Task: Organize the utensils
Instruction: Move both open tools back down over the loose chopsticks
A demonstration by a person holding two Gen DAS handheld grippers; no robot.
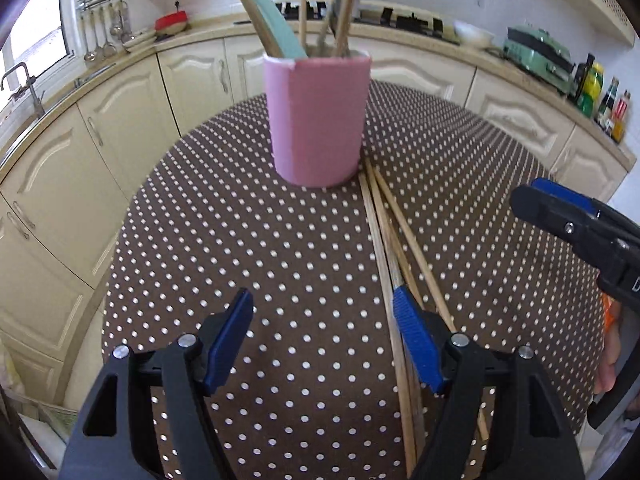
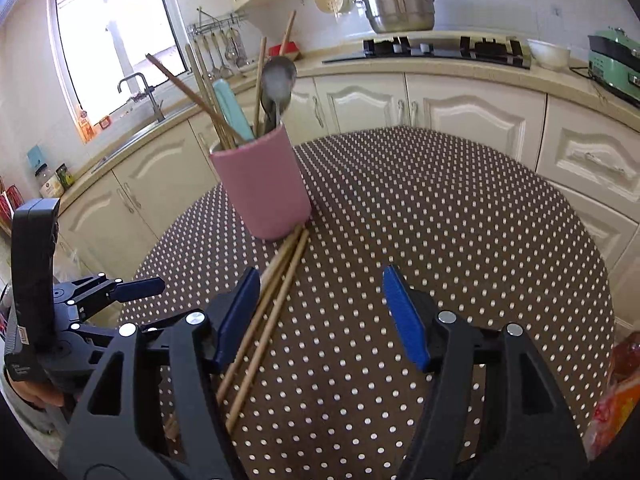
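The polka-dot tablecloth covers a round table and carries everything that matters here. At twelve o'clock in the left wrist view stands the pink utensil holder, upright and already crowded with wooden chopsticks, a metal spoon and a teal-handled utensil. The loose chopsticks, three or four of them, lie flat in a bundle whose far ends touch or nearly touch the holder's base at about five o'clock; they run back toward the cameras.

The left gripper has its jaws spread wide with nothing between them; its right finger sits just over the chopstick bundle. The right gripper is likewise wide open and empty, the chopsticks passing under its left finger at about eight o'clock.

Risks, in my judgement:
- A push along the sticks could shove the holder, which looks top-heavy and may tip.
- Closing on thin round sticks lying flat may pinch only one and roll or scatter the others.
- Both grippers converge on the same bundle and could collide.
- A finger could snag the cloth.
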